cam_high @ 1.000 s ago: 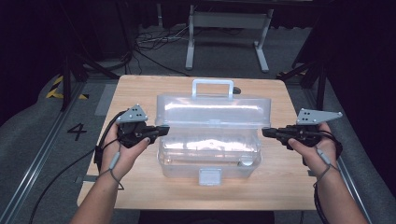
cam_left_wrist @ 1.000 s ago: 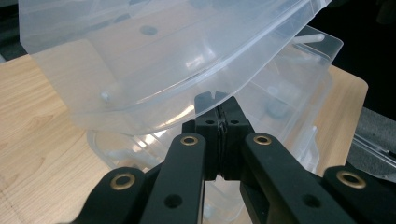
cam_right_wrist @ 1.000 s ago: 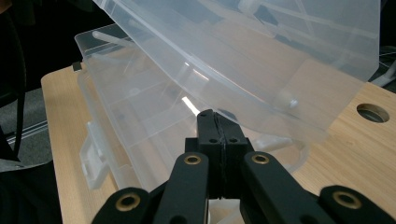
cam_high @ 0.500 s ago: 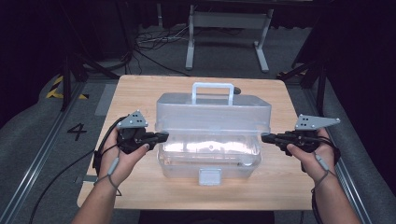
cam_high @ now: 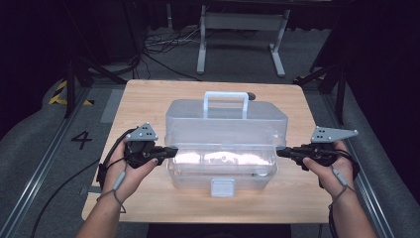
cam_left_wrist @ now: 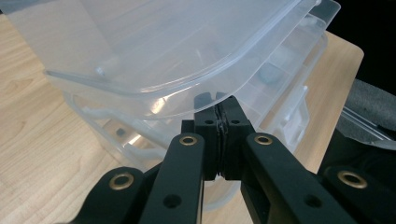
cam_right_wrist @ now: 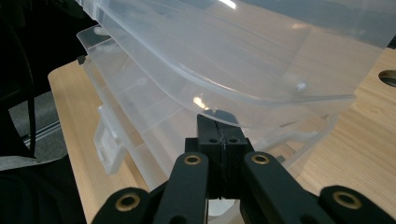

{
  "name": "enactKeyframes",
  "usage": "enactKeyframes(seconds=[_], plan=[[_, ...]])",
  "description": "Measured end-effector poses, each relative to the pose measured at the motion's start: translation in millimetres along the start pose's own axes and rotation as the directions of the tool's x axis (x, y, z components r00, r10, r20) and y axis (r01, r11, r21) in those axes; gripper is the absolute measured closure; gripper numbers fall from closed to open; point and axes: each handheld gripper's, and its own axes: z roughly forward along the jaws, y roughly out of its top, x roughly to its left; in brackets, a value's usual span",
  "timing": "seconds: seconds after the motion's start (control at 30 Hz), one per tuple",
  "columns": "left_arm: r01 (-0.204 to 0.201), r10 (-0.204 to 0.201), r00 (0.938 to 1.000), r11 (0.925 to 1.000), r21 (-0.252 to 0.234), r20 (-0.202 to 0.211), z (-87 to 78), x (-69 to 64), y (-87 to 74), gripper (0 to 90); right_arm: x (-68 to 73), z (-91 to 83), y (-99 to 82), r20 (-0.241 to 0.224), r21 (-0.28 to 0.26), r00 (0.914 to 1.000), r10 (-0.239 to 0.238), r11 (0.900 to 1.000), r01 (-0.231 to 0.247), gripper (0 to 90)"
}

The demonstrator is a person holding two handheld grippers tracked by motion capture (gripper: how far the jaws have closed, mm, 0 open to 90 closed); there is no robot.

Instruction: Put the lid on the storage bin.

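A clear plastic storage box stands in the middle of the wooden table (cam_high: 143,99). Its lid (cam_high: 225,121) has a white handle (cam_high: 226,96) and is tilted up off the base (cam_high: 220,173), with the front edge raised. My left gripper (cam_high: 173,150) is shut, and its tips sit under the lid's left rim. My right gripper (cam_high: 280,152) is shut under the right rim. In the left gripper view the closed tips (cam_left_wrist: 218,109) touch the underside of the lid (cam_left_wrist: 154,42). The right gripper view shows the same contact of tips (cam_right_wrist: 218,123) and lid (cam_right_wrist: 261,51). Nothing is clamped between either pair of jaws.
A white latch (cam_high: 222,187) hangs at the front of the base. Small dark items lie inside the box (cam_left_wrist: 268,74). Bare table surrounds the box on all sides. Floor rails (cam_high: 34,173) run beside the table and metal stand legs (cam_high: 237,44) are beyond its far edge.
Both hands and grippers have drifted slightly toward the near edge of the table. The lid stays propped on the closed tips.
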Motion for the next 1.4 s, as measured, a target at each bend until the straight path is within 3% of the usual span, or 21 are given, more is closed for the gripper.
enactKeyframes(seconds=[0.33,0.8,1.4], plan=[[0.007,-0.006,1.0,0.9987,0.052,-0.002,-0.1,-1.0,-2.9,87.2,4.2,-2.1,-3.0,0.028,0.047,0.9995,-0.017,0.9988,0.016,90.0],[0.057,-0.056,0.9983,0.9951,0.081,-0.012,-3.5,3.5,-8.7,87.2,5.2,-4.0,-5.4,0.036,0.092,0.9991,-0.022,0.9956,0.018,90.0],[0.052,-0.052,0.9986,0.9846,0.167,-0.007,1.0,2.1,-12.7,87.4,5.5,-6.8,-10.6,0.046,0.157,0.9984,-0.034,0.9872,0.026,90.0]])
